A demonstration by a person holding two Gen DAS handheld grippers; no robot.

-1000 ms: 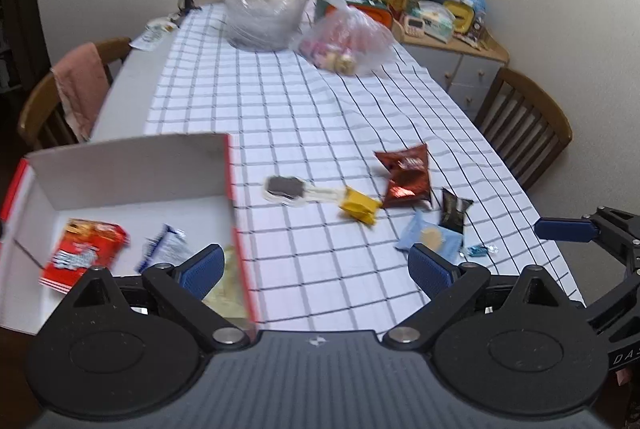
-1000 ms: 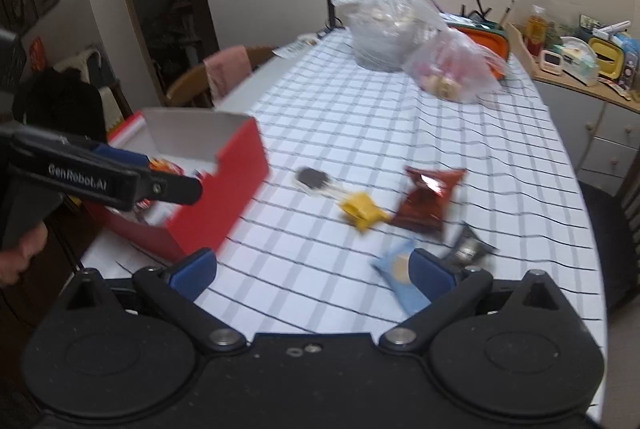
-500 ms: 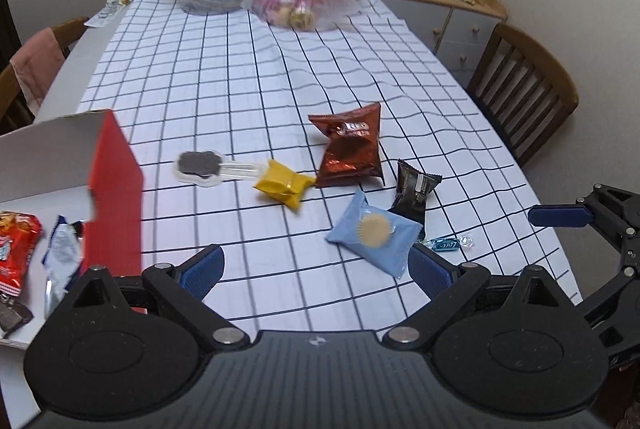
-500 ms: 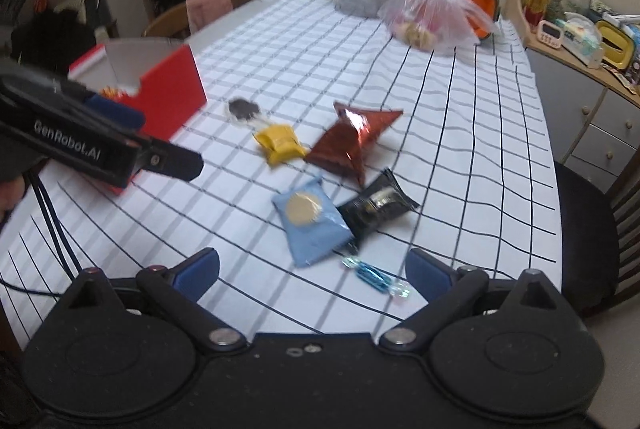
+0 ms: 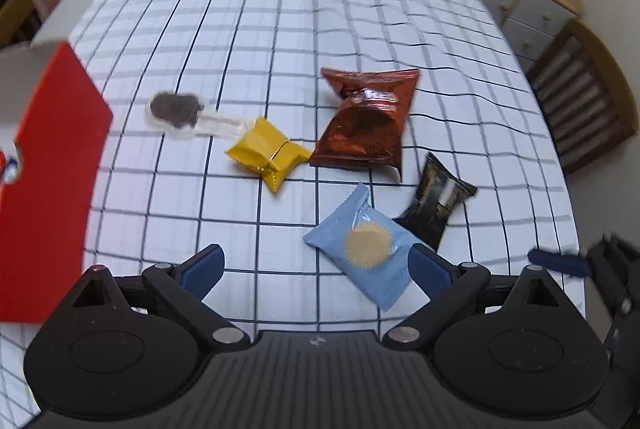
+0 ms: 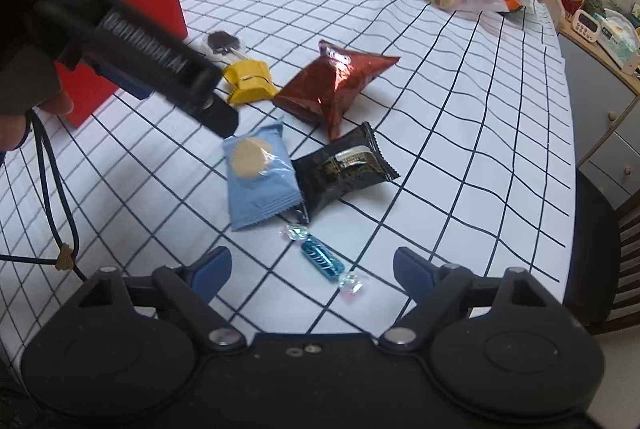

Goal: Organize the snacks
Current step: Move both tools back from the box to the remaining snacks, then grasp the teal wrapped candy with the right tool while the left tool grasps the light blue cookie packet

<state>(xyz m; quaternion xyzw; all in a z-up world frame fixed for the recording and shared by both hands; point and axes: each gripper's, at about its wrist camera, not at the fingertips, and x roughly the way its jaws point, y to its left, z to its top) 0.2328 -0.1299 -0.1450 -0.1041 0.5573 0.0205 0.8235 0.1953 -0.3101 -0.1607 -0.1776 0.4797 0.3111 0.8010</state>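
While jaws close, blue candy (image 6: 323, 258) near tablecloth edge (image 6: 472, 299)

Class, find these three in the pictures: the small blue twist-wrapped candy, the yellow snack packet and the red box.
blue candy (image 6: 321, 258), right wrist view, on the middle of its blue wrapper.
yellow packet (image 5: 267, 153), left wrist view, on its centre by the fold.
red box (image 5: 48, 185), left wrist view, on its red outer wall.

A home dining room is showing: a white black-grid tablecloth (image 5: 280, 29) is covering the table, a brown slatted wooden chair (image 5: 584, 97) is standing at right, a cluttered wooden sideboard (image 6: 608, 69) is sitting upper right.
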